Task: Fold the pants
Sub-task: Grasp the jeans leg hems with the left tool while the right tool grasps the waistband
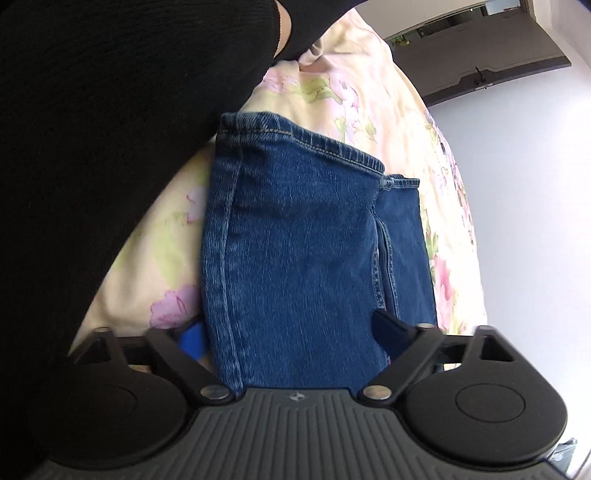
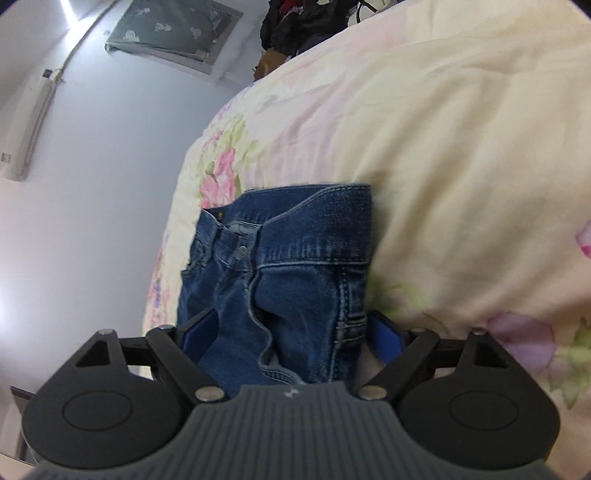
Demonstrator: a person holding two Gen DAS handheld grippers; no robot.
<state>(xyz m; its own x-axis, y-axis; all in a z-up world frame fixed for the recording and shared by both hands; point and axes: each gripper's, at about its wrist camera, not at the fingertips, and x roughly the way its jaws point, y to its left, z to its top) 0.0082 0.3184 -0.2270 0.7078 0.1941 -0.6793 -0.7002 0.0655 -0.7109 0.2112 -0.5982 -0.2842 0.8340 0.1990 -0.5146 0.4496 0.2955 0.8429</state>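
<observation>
Denim fills the gap between both sets of fingers. In the left wrist view, the jeans [image 1: 295, 251] run from the left gripper [image 1: 291, 339] up the frame's middle, leaving bare floral bedspread [image 1: 369, 92] above the hem and in a strip at right. A black-sleeved arm [image 1: 92, 147] blocks the whole upper left. In the right wrist view, the waistband end [image 2: 280, 266] sits between the right gripper's [image 2: 291, 332] blue fingers [image 2: 201, 330]; open bedspread [image 2: 461, 166] spreads across the upper right, a pale wall [image 2: 103, 192] stands at left, and dark clutter [image 2: 295, 22] crowds the top centre.
</observation>
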